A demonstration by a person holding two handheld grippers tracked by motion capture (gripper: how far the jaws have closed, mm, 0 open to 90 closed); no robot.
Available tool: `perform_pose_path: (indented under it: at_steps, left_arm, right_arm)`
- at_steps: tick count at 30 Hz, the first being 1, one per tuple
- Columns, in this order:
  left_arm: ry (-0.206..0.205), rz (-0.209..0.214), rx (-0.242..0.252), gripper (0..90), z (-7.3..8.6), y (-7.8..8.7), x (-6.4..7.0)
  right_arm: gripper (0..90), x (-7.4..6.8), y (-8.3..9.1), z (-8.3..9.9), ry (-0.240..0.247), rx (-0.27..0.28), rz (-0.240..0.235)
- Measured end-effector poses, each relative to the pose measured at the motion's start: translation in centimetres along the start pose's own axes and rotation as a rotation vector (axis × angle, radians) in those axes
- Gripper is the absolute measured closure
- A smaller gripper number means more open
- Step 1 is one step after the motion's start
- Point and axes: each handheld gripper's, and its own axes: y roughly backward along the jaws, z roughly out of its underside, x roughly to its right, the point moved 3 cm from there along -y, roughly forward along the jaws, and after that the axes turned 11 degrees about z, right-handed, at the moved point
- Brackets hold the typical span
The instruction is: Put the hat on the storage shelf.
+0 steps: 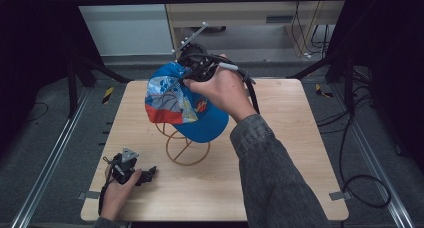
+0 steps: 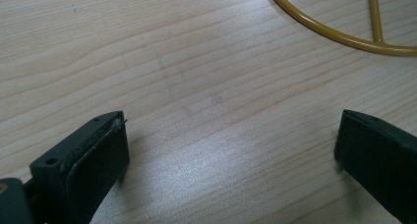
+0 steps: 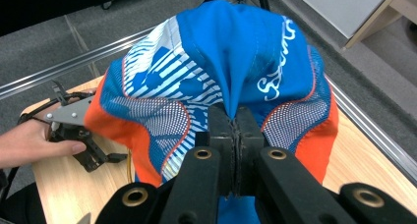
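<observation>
While our left gripper (image 1: 148,175) rests at lower left with jaws wide apart on the table (image 1: 280,153), our right gripper (image 3: 235,130), clamped on a fold of the cap (image 1: 185,100) mid-frame above the wire stand (image 1: 187,148), might let that thin pinch slip.

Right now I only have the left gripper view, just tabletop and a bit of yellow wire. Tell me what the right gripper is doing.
Observer: The right gripper is shut on a pinch of the blue cap.
Operator: Say where the cap sits.
Observer: Over the yellow wire stand, mid-table.
Operator: Report my own gripper's place.
Observer: The left gripper rests low on the wooden table, near its front left corner, fingers open, apart from the stand.
</observation>
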Motion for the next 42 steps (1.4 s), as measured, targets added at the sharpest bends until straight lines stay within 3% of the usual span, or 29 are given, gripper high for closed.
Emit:
perform_pose_path:
  at_steps: [25,42]
  left_arm:
    - [0.0,0.0,0.0,0.0,0.0,0.0,0.0]
    - [0.006,0.0,0.005,0.0,0.0,0.0,0.1]
  right_arm:
    - [88.8,-1.6,-3.0,0.0,0.033,-0.057,-0.015]
    - [87.4,-1.5,-4.5,0.8,0.035,-0.086,-0.003]
